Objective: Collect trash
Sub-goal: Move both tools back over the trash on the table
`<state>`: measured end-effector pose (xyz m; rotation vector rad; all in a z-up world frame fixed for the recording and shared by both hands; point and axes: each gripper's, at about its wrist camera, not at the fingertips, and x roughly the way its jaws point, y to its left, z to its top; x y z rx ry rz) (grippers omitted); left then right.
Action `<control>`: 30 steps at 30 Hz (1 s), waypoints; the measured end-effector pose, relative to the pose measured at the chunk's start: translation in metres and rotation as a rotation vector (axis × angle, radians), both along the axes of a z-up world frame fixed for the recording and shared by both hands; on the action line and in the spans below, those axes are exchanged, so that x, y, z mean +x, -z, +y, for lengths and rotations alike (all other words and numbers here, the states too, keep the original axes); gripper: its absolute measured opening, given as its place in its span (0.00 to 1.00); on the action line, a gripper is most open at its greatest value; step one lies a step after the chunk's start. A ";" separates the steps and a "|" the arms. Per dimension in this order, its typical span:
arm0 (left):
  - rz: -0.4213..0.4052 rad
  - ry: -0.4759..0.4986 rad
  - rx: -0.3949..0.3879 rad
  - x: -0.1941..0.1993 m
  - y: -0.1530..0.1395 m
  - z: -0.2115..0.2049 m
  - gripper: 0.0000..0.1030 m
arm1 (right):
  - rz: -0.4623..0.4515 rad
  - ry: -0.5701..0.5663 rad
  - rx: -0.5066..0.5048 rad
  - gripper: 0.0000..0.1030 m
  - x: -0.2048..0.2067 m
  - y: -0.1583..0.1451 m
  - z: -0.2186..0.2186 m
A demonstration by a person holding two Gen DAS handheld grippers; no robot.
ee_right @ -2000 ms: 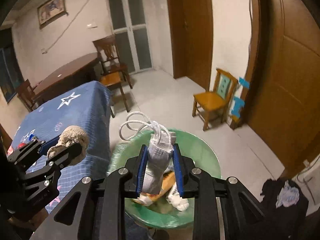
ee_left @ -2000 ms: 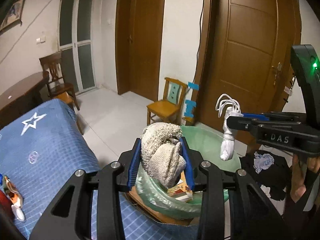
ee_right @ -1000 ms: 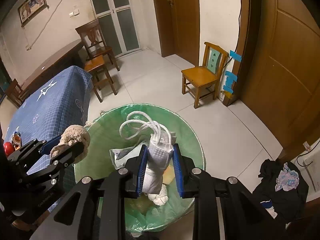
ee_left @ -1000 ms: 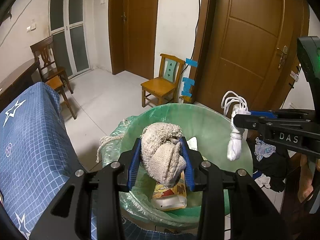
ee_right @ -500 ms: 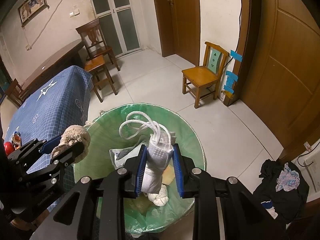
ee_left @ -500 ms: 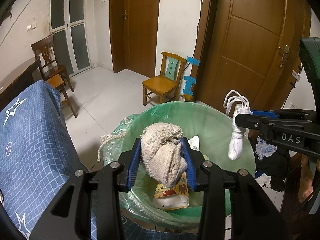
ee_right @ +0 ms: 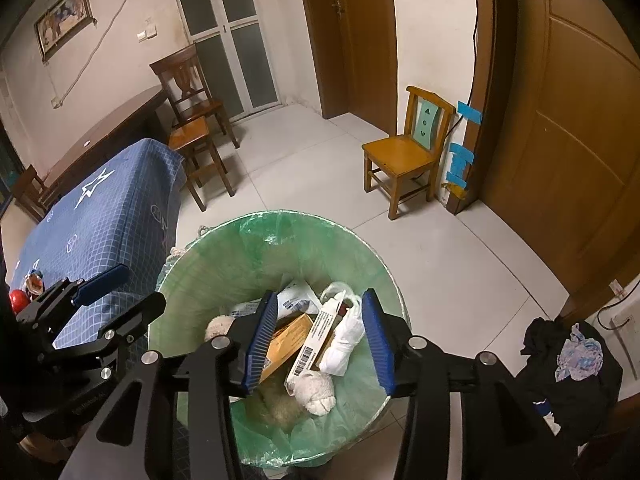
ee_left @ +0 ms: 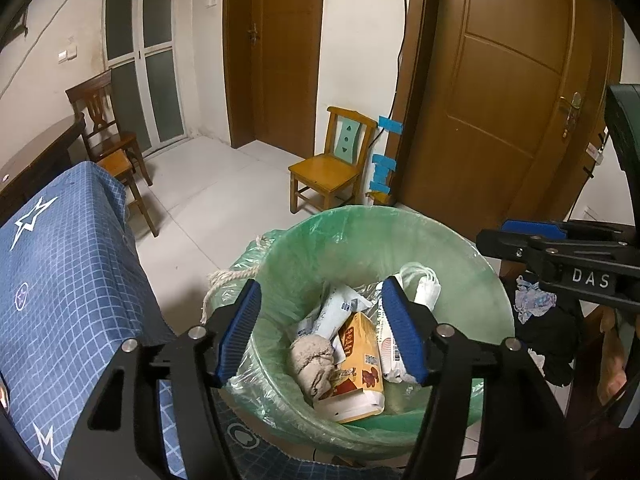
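A round bin lined with a green bag (ee_left: 460,256) (ee_right: 224,256) stands on the floor by the blue table. My left gripper (ee_left: 320,336) is open and empty above the bin's near side. My right gripper (ee_right: 318,340) is open and empty above the bin. A beige cloth ball (ee_left: 314,364) (ee_right: 220,326) lies in the bin. A white sock with cord loops (ee_left: 426,288) (ee_right: 344,338) lies in the bin too, among cartons and wrappers (ee_left: 360,360) (ee_right: 316,332). The right gripper also shows at the right of the left wrist view (ee_left: 520,240), the left one at the left of the right wrist view (ee_right: 120,292).
A table with a blue star cloth (ee_left: 60,280) (ee_right: 104,224) is left of the bin, with a red object (ee_right: 18,300) on it. A small yellow chair (ee_left: 332,168) (ee_right: 404,152) stands by the wall. Dark clothes (ee_left: 548,332) (ee_right: 568,364) lie at the right.
Both grippers have opened. The beige cloth ball dropped from the left one and the white sock from the right one; both now lie in the bin.
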<state>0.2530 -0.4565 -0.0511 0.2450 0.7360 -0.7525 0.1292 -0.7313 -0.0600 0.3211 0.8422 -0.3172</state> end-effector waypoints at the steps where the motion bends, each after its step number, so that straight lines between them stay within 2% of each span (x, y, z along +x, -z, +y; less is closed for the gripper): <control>1: -0.001 0.000 0.000 0.000 -0.001 0.001 0.58 | 0.000 -0.001 0.000 0.44 0.000 0.000 0.000; 5: -0.006 0.002 0.002 -0.002 -0.004 0.004 0.58 | -0.005 -0.003 -0.004 0.48 -0.001 0.000 0.001; 7: -0.011 0.001 0.006 -0.002 -0.006 0.008 0.60 | -0.016 -0.004 -0.010 0.53 -0.004 -0.003 0.005; 10: -0.015 -0.007 0.011 -0.001 -0.009 0.015 0.67 | -0.038 0.001 -0.031 0.70 -0.010 -0.007 0.011; 19: -0.034 -0.029 0.041 0.000 -0.019 0.026 0.79 | -0.089 0.006 -0.094 0.90 -0.023 -0.025 0.033; 24: -0.050 -0.012 0.063 -0.003 -0.035 0.039 0.80 | -0.128 -0.008 -0.127 0.93 -0.028 -0.040 0.048; 30: -0.073 0.006 0.082 0.004 -0.080 0.089 0.80 | -0.199 -0.100 -0.136 0.93 -0.022 -0.063 0.093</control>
